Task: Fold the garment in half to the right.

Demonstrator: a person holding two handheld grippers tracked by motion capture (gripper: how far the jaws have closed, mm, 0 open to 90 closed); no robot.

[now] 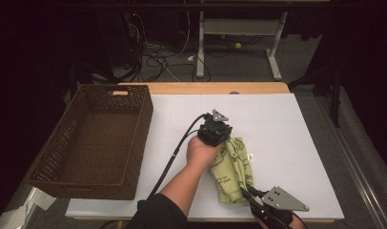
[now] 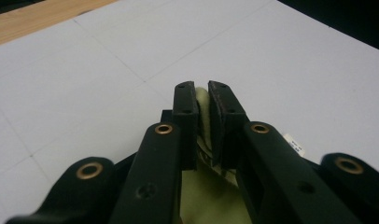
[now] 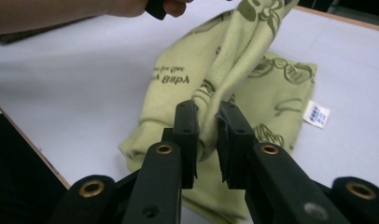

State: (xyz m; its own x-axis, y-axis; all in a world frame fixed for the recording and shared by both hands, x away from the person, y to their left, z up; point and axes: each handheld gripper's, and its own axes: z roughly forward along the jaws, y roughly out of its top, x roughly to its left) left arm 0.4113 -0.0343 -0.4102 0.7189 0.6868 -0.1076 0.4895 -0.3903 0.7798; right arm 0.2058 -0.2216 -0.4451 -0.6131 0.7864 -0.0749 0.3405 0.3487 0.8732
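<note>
- High view: cloth (image 1: 233,171), pale green with dark print, lies on the white sheet (image 1: 287,138) right of the basket (image 1: 94,138). Left gripper (image 1: 219,137) is at the cloth's far end; right gripper (image 1: 246,192) is at its near end.
- Left gripper view: jaws clenched on a fold of cloth (image 2: 202,105), over the sheet (image 2: 108,74).
- Right gripper view: jaws pinch a bunched ridge of cloth (image 3: 211,112), raised off the rest; a white tag (image 3: 316,114) sits at the cloth's edge.

left hand-held gripper (image 1: 228,137) clamped, forearm stretched forward; right hand-held gripper (image 1: 243,191) clamped, low.
</note>
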